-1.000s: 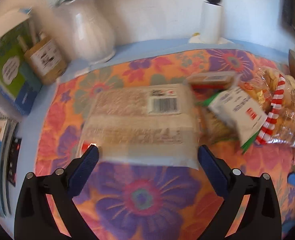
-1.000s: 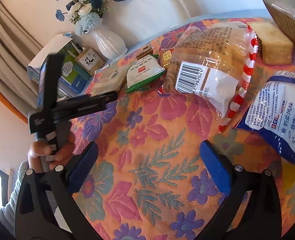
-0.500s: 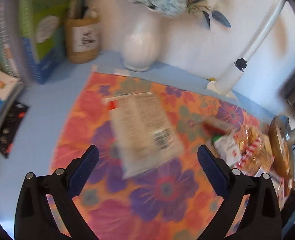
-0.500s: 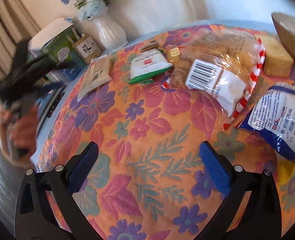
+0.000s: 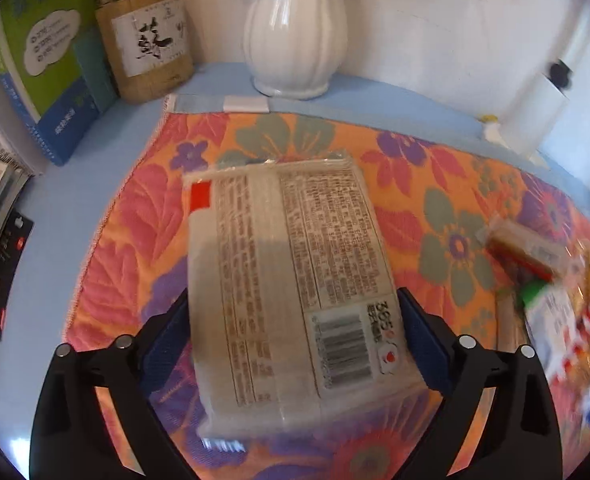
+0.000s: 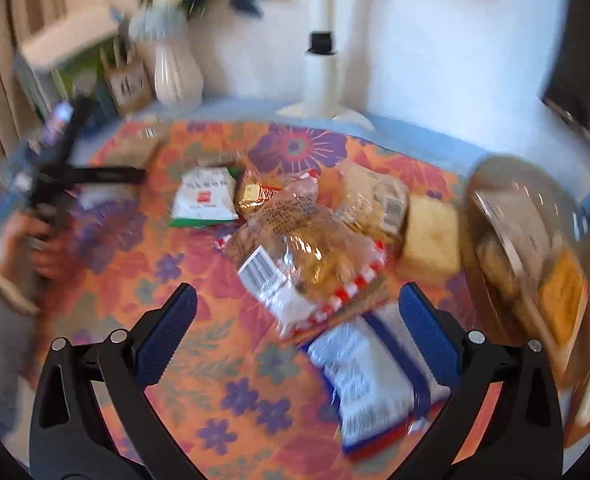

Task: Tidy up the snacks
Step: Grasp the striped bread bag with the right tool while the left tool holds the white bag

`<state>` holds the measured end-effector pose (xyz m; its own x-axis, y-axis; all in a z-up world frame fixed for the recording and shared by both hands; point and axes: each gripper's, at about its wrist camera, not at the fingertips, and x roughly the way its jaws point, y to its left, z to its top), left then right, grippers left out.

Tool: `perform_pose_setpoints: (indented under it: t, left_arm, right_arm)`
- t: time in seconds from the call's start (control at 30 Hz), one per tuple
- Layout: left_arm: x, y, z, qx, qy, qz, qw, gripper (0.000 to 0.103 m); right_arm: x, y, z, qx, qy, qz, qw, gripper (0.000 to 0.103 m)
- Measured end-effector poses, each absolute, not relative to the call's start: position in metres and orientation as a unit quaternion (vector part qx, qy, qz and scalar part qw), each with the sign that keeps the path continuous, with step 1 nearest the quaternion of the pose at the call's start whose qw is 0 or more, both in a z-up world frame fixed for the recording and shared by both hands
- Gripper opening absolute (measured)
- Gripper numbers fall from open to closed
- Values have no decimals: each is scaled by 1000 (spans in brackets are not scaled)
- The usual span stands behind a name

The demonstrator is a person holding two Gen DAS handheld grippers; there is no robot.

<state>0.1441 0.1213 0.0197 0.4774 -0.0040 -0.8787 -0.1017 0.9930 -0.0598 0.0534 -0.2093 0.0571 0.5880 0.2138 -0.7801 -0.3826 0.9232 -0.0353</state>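
Observation:
A flat clear cracker packet (image 5: 295,280) with printed text and a barcode lies on the flowered cloth (image 5: 435,184). My left gripper (image 5: 293,328) is open, its blue pads on either side of the packet's near end. My right gripper (image 6: 295,320) is open and empty above a blue and white bag (image 6: 371,376) and a clear bread bag with red-striped edge (image 6: 307,248). A green and white pouch (image 6: 205,200) and a yellow cake block (image 6: 431,236) lie nearby. The left gripper also shows in the right wrist view (image 6: 95,176), blurred.
A white vase (image 5: 295,28), a wooden pen holder (image 5: 147,40) and books (image 5: 43,60) stand at the back left. A white lamp base (image 6: 323,80) stands behind. A woven basket with snacks (image 6: 535,256) sits at the right. A small wrapped bar (image 5: 527,248) lies right of the packet.
My left gripper swung away, then came back down around the packet's near end. My right gripper turned right, bringing the basket and blue bag into view.

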Motion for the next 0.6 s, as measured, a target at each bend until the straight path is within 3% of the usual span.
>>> perform_pose_setpoints:
  t: [0.27, 0.4, 0.47, 0.6]
  left_arm:
    - [117, 141, 17, -51, 478, -30, 876, 98]
    - [115, 122, 16, -5, 476, 4, 879, 98]
    - [115, 120, 18, -4, 472, 6, 882, 98]
    - [109, 127, 21, -17, 454, -1, 891, 80]
  right_arm:
    - [91, -165, 20, -258, 429, 144, 854, 100]
    - [101, -177, 15, -196, 440, 144, 864, 100]
    - [94, -182, 20, -175, 432, 138, 874, 93]
    - [71, -177, 29, -183, 424, 116, 880, 85]
